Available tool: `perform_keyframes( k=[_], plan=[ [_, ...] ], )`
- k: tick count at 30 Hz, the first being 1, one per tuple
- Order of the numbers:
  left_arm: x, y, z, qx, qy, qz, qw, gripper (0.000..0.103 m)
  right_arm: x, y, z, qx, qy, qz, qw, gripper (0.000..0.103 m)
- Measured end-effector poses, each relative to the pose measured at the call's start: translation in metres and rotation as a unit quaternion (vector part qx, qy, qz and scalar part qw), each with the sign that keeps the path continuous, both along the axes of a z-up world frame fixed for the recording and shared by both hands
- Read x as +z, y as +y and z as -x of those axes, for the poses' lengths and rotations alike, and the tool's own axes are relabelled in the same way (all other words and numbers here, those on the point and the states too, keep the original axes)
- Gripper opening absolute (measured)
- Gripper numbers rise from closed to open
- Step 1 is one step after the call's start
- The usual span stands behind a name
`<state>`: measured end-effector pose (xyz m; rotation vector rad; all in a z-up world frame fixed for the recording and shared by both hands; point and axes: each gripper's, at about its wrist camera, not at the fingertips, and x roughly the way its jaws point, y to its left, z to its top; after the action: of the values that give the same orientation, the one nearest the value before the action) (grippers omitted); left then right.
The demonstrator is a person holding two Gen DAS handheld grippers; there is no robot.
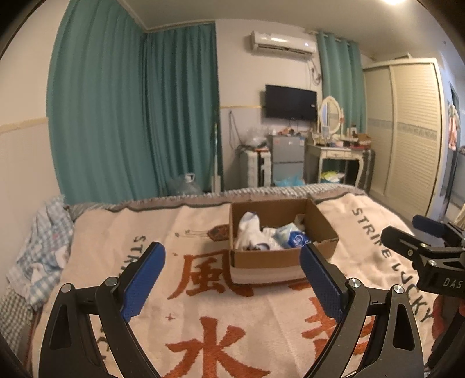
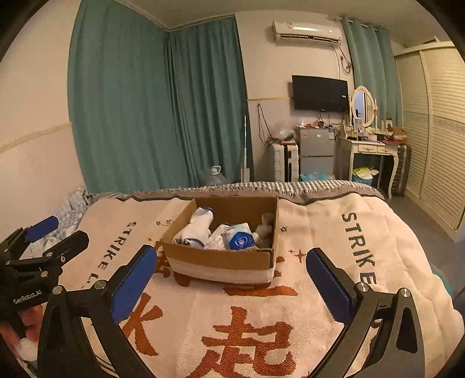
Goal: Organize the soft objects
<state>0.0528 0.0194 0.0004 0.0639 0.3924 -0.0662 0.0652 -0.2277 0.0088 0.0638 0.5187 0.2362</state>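
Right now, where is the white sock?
In both views the white sock lies inside the cardboard box on the blanket, at its left side, beside the blue packet.

Warm, dim indoor light is falling from a ceiling lamp (image 1: 393, 1) glaring at the top edge of the left view. Fisheye distortion is bending the curtains (image 2: 151, 99) and wardrobe (image 2: 436, 125), dark vignetting is rounding the corners, and the far furniture is looking slightly soft.
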Motion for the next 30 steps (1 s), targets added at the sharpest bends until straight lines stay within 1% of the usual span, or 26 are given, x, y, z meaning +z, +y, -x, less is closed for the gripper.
perform_keyframes(
  k=[7, 15, 23, 30],
  plan=[
    [-0.002, 0.006, -0.003, -0.002, 0.01, 0.009, 0.9999, 0.095, 0.004, 0.003, -0.001, -0.003, 0.0, 0.005, 1.0, 0.103],
    [-0.006, 0.006, -0.004, -0.002, 0.019, 0.016, 0.9997, 0.095, 0.011, 0.002, 0.006, -0.004, -0.018, 0.007, 1.0, 0.103],
    [-0.004, 0.002, -0.001, -0.015, 0.012, 0.023, 0.9996, 0.095, 0.009, 0.002, 0.004, -0.002, -0.013, 0.008, 1.0, 0.103],
    [-0.005, 0.0, -0.001, -0.013, 0.012, 0.014, 0.9997, 0.095, 0.006, 0.005, 0.004, -0.002, -0.012, 0.015, 1.0, 0.103]
  ],
)
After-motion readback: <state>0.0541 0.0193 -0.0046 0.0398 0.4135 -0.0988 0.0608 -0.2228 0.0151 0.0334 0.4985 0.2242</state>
